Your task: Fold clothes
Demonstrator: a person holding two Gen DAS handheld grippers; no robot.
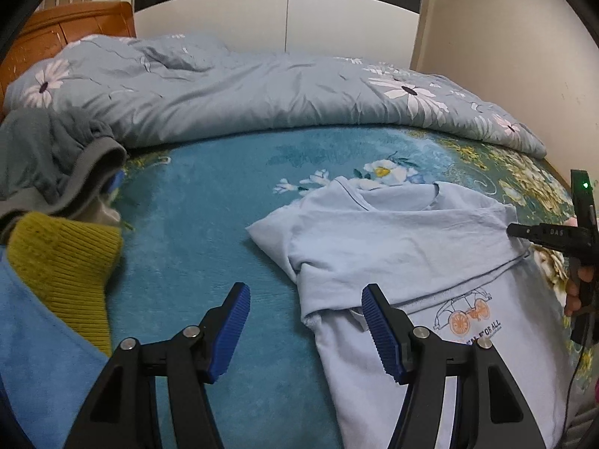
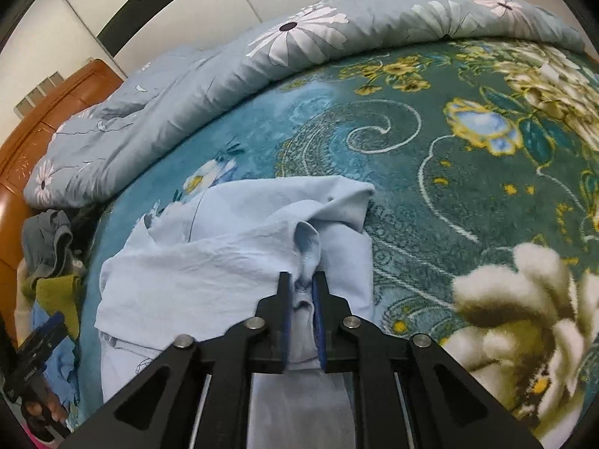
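Bed [image 1: 209, 232]: shirt [image 1: 393, 239] part-folded. My right tool [image 2: 301, 280] pinches its edge; left tool [image 1: 305, 321] spread. I'd lay the flap flat, edges matched.

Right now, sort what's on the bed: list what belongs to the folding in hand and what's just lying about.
In the job:
- light blue T-shirt, half folded
- right gripper, shut on a fold of it
- left gripper, open beside it

Lying about:
- mustard knit
- grey garment
- floral duvet
- teal blanket
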